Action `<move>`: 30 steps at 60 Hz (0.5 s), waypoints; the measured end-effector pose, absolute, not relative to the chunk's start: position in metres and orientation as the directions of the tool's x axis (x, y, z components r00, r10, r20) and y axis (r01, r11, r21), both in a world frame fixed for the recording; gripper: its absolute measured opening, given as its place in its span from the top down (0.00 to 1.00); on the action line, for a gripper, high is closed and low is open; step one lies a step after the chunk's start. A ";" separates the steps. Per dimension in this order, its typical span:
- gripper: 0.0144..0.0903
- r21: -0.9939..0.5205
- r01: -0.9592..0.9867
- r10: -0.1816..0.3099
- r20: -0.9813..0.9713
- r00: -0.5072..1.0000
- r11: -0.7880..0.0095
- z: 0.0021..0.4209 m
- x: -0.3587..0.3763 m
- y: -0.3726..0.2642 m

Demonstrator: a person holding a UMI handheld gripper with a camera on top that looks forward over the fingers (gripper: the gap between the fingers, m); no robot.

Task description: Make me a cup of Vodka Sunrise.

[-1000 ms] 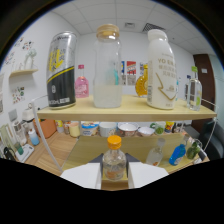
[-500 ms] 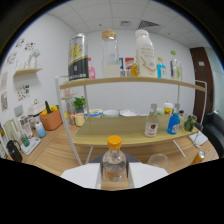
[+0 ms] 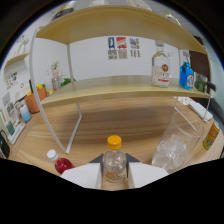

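A small clear bottle (image 3: 114, 161) with an orange cap and orange liquid stands upright between my fingers, and my gripper (image 3: 114, 172) is shut on it. The white finger pads (image 3: 81, 176) press against its two sides. Just ahead to the right, a clear plastic cup (image 3: 175, 145) with ice in it stands on the wooden table (image 3: 125, 122). Left of the fingers, a bottle of red liquid (image 3: 61, 163) with a white cap leans on the table. A clear spirit bottle with a red label (image 3: 161, 65) stands on the shelf beyond.
A wooden shelf (image 3: 120, 86) on white legs spans the table ahead. A blue bottle (image 3: 186, 75) and a glass (image 3: 201, 82) stand at its right end. A yellow can (image 3: 212, 136) sits right of the cup. Small pots and jars line side shelves at the left.
The gripper has come down with the orange-capped bottle still held, from the upper shelves to table level. The ice cup and the red bottle are now close by.
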State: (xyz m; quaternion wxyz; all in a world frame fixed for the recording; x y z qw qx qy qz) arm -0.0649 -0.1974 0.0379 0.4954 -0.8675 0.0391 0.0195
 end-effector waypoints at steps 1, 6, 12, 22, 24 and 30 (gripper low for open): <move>0.73 -0.856 -0.083 -0.047 -0.069 0.997 -0.510 0.035 -0.065 -0.197; 0.73 -0.845 -0.071 -0.039 -0.059 0.998 -0.530 0.025 -0.067 -0.198; 0.72 -0.845 -0.064 -0.035 -0.054 0.998 -0.532 0.022 -0.067 -0.201; 0.71 -0.849 -0.005 0.011 -0.013 1.000 -0.528 0.021 -0.070 -0.206; 0.70 -0.848 0.002 0.018 -0.009 1.000 -0.530 0.021 -0.070 -0.207; 0.47 -0.834 0.016 0.030 -0.001 1.000 -0.551 0.019 -0.069 -0.212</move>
